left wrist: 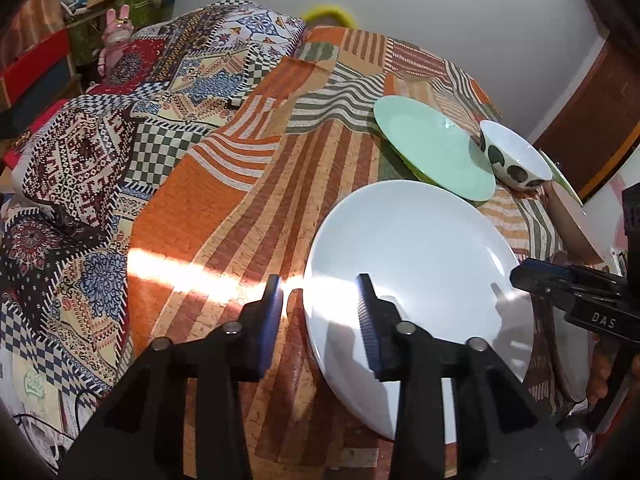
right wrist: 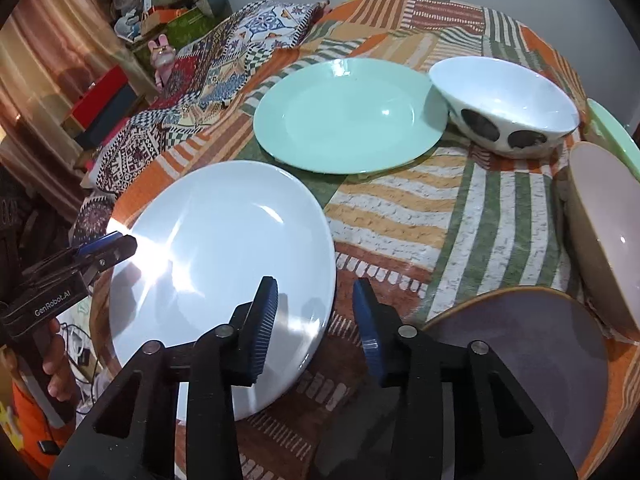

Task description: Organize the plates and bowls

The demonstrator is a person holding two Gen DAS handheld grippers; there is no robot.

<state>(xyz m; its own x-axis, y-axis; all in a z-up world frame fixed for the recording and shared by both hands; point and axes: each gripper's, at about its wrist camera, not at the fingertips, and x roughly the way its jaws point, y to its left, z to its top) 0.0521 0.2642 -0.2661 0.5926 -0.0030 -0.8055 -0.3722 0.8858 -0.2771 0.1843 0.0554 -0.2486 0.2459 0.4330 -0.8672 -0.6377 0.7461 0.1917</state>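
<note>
At nine o'clock in the right wrist view the left gripper reaches to the rim of the white plate; its fingers are spread, one over the plate and one off its edge, nothing pinched. That plate lies flat on the cloth-covered surface at the near left. It looks stiff, glazed and slippery, breakable if dropped, and moderately heavy, so the rim is the place to take it, one finger above and one beneath. At twelve o'clock sits the mint-green plate, with the spotted white bowl touching its edge at two o'clock. The right gripper hovers low at six o'clock, fingers spread, straddling the white plate's right rim without closing on it. At four o'clock lies a dark plate with a pale rim, and a beige bowl stands tilted at three o'clock. Both grippers point forward and slightly down, flanking the white plate.
</note>
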